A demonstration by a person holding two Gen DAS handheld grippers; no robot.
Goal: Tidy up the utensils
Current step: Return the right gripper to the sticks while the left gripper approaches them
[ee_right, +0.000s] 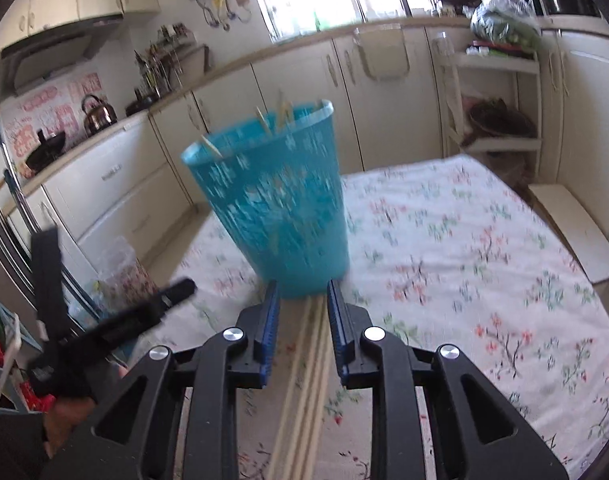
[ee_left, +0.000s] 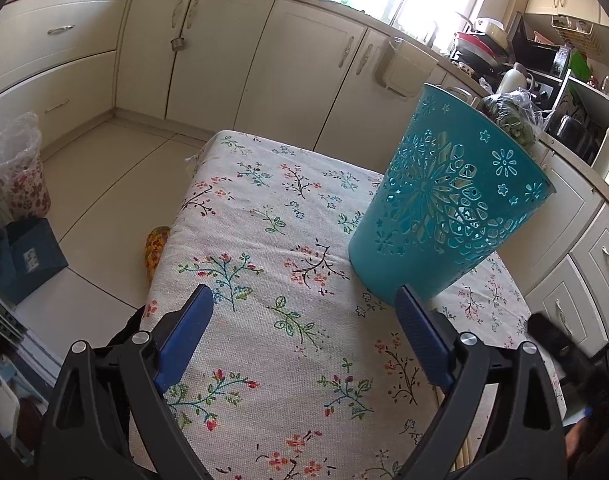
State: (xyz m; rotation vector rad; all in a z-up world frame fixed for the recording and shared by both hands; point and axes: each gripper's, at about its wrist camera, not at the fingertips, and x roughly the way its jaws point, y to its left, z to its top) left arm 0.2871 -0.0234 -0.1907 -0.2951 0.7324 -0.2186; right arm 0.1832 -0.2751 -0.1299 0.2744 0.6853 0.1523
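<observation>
- Standing upright on my desk's floral cloth [ee_left: 264, 216], the teal perforated bin [ee_left: 448, 208] has wooden chopsticks [ee_right: 264, 120] poking above its rim.
- My left tongs [ee_left: 304, 308] gape wide over bare cloth, holding nothing; the bin sits just beyond the right finger.
- My right tongs [ee_right: 303, 292] stand narrowly parted near the bin's base; loose chopsticks [ee_right: 308, 368] lie between them, pads not pressing.
</observation>
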